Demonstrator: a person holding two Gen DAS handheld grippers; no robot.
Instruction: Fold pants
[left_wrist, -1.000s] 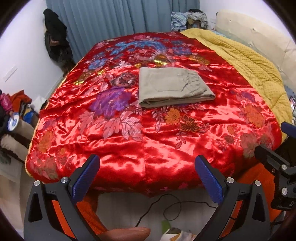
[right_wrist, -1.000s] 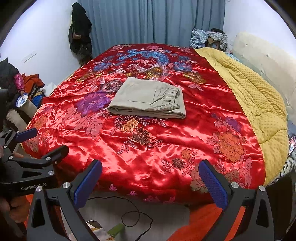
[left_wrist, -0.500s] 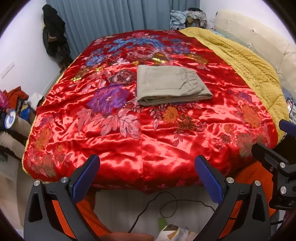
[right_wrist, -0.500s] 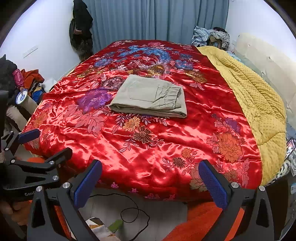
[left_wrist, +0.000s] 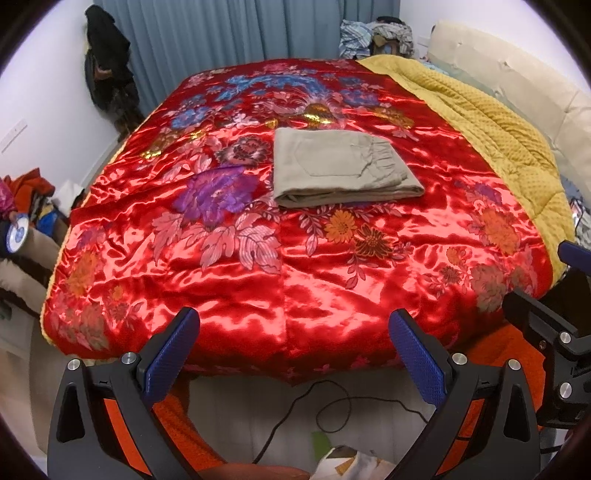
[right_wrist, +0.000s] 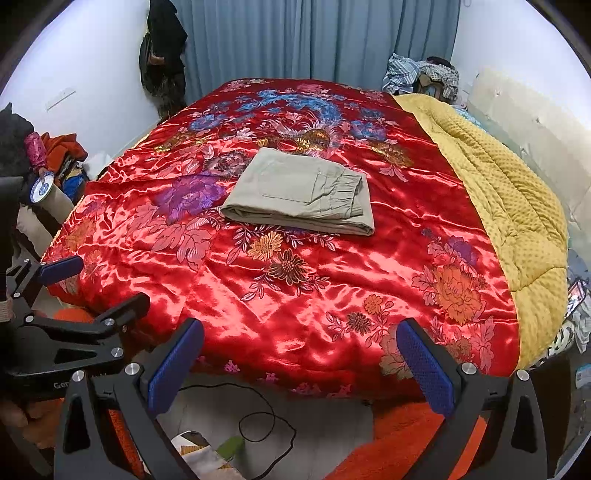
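Beige pants (left_wrist: 340, 168) (right_wrist: 301, 190) lie folded into a flat rectangle near the middle of the bed, on a shiny red floral bedspread (left_wrist: 258, 266) (right_wrist: 295, 288). The elastic waistband and a back pocket face up. My left gripper (left_wrist: 293, 354) hangs open off the near edge of the bed, far from the pants, with nothing between its blue pads. My right gripper (right_wrist: 299, 363) is open too, held just off the same edge, empty. Each gripper shows at the side of the other's view.
A yellow quilt (left_wrist: 491, 122) (right_wrist: 509, 199) covers the right side of the bed. A black cable (left_wrist: 325, 406) lies on the floor below the near edge. Clothes are piled at the left wall (right_wrist: 55, 155) and far corner (right_wrist: 421, 75). Blue curtains (right_wrist: 314, 37) hang behind.
Both grippers have drawn back a little from the bed and risen slightly; more of the floor and bed edge shows. The pants have not moved.
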